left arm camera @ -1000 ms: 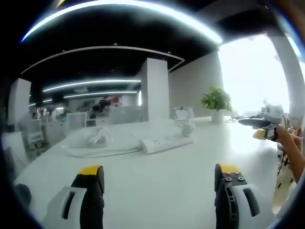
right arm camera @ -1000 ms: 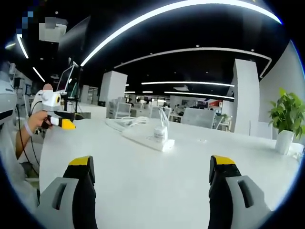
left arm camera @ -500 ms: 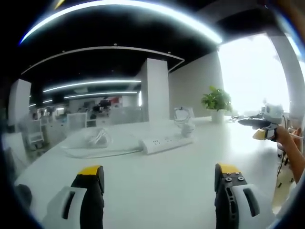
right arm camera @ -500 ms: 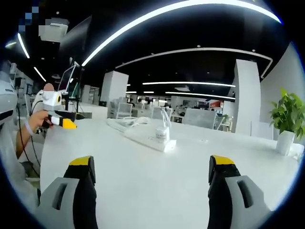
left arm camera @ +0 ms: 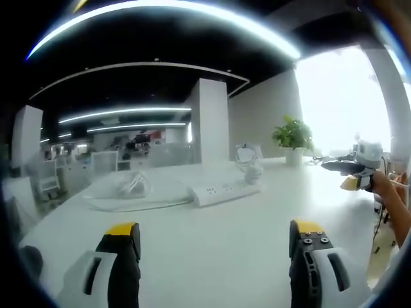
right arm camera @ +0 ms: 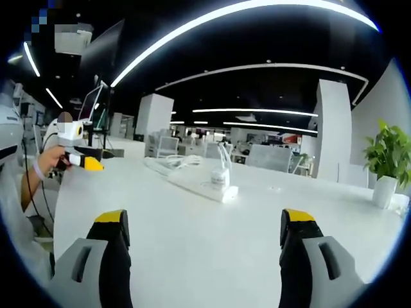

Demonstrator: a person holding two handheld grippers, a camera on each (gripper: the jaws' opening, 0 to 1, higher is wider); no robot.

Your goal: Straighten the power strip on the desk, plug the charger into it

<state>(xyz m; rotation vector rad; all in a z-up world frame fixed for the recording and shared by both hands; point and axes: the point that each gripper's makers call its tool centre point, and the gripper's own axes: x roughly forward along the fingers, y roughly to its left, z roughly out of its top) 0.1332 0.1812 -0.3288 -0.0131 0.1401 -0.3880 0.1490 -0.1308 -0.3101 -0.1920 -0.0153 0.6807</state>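
White plastic power strip [left arm camera: 223,191] is lying untouched; left gripper [left arm camera: 215,250] and right gripper [right arm camera: 204,242], jaws apart, should be nudging it squarely from both ends.

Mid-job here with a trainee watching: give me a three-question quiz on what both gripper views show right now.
1. True or false: the power strip lies flat on the white desk.
2. Where does the charger sit? A) between the left tongs' jaws B) on the desk by one end of the power strip C) beside the potted plant
3. Fill in: both the left tongs and the right tongs stand ____, holding nothing.

Key:
1. True.
2. B. The right gripper view also shows it at the strip's near end; whether it touches the strip cannot be told.
3. Open, jaws wide apart above bare desk.
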